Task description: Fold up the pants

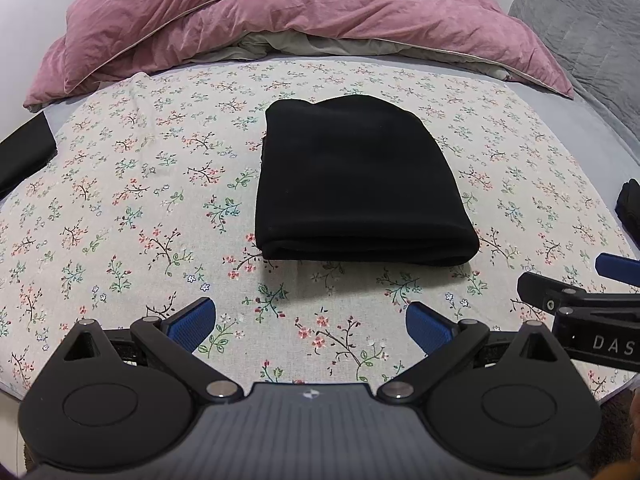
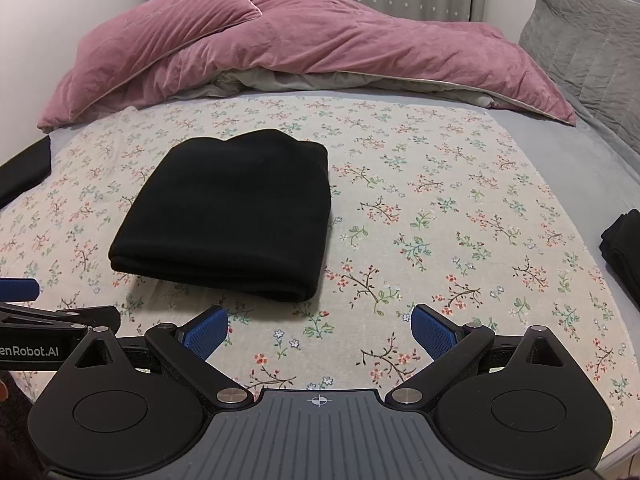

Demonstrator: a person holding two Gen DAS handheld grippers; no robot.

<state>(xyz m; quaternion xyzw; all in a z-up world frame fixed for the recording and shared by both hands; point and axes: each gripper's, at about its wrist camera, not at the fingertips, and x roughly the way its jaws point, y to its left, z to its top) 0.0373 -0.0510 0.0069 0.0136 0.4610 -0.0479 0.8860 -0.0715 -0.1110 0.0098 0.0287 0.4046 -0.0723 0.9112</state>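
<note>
Black pants (image 1: 360,184) lie folded into a thick rectangle on the floral cloth (image 1: 140,200); they also show in the right wrist view (image 2: 232,216). My left gripper (image 1: 310,328) is open and empty, held just in front of the pants' near edge. My right gripper (image 2: 320,332) is open and empty, in front of and to the right of the pants. Part of the right gripper (image 1: 580,300) shows at the right of the left wrist view. Part of the left gripper (image 2: 48,320) shows at the left of the right wrist view.
A pink duvet (image 1: 280,20) is bunched along the back of the bed. A grey quilted pillow (image 2: 588,48) lies at the back right. Dark folded garments lie at the left edge (image 1: 24,152) and right edge (image 2: 624,248) of the bed.
</note>
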